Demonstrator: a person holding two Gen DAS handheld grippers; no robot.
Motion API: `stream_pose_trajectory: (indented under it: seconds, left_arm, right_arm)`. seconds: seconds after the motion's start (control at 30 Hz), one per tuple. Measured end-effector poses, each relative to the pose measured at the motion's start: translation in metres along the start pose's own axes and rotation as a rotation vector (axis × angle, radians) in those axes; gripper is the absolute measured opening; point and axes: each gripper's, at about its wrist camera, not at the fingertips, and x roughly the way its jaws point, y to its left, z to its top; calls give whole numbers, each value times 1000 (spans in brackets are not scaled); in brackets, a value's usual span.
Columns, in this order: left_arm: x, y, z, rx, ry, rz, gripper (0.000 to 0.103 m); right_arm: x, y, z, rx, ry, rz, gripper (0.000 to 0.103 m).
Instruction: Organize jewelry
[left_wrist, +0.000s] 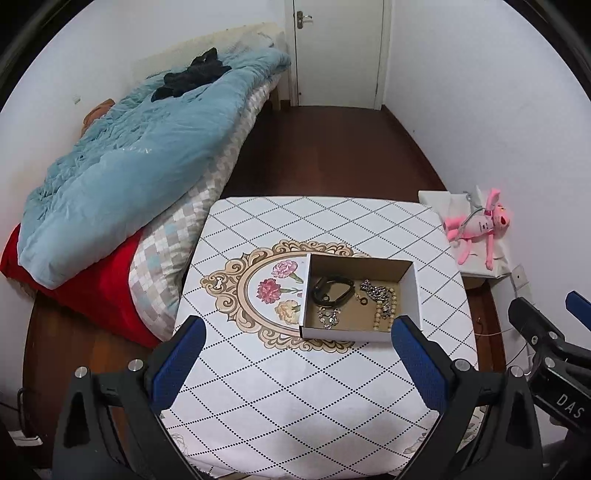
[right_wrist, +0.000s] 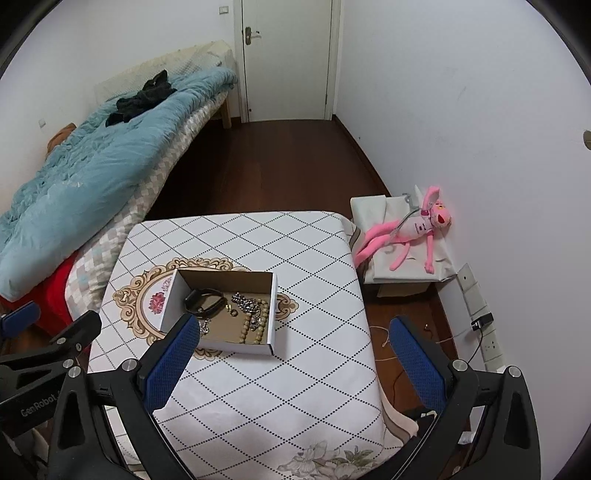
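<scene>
A shallow white cardboard box sits open on the small table. Inside lie a black band, a silver chain, a cream bead string, a small dark ring and a sparkly silver piece. My left gripper hangs open above the table's near half, just short of the box. My right gripper is open too, its left fingertip in front of the box's near left corner. Nothing is held.
The table has a white diamond-pattern cloth with a floral medallion. A bed with a blue quilt runs along the left. A pink plush toy lies on a white box at the right wall. Dark wood floor leads to a shut door.
</scene>
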Motion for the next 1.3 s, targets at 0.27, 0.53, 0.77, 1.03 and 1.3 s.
stream_pose_trajectory:
  seconds: [0.27,0.53,0.77,1.03,1.3]
  left_arm:
    - [15,2,-1,5,39,4,103]
    - [20,3,-2,2,56,5,103]
    - [23,6,-2,2,61,3,103]
    - [27,8,-5,5,71,10,103]
    - [27,9,-6,4,72,11,103]
  right_arm:
    - [22,5,2,-21,49,-5,103]
    - [30,8,1,-34,72,0,103]
    - [33,9,0,-41,85,7,103]
    - [35,8,0,-46,94,8,103]
    - [39,12,-4,-51,108,10,103]
